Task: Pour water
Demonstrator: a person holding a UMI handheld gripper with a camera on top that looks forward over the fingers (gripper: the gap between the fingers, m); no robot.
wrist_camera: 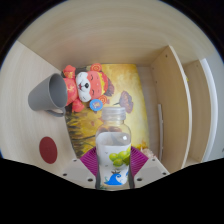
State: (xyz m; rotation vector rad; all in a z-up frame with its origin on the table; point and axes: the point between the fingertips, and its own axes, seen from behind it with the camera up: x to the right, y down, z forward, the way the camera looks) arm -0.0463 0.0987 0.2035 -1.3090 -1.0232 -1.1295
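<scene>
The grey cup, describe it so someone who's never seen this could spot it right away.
Look inside the pale wooden enclosure, beyond the clear bottle standing between the gripper's jaws. The grey cup lies tipped on its side beside an orange toy, the only plain grey thing there.

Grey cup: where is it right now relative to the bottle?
In the gripper view, the grey cup lies tipped on its side beyond the fingers, up and left of the bottle between them, next to the colourful toy.
</scene>
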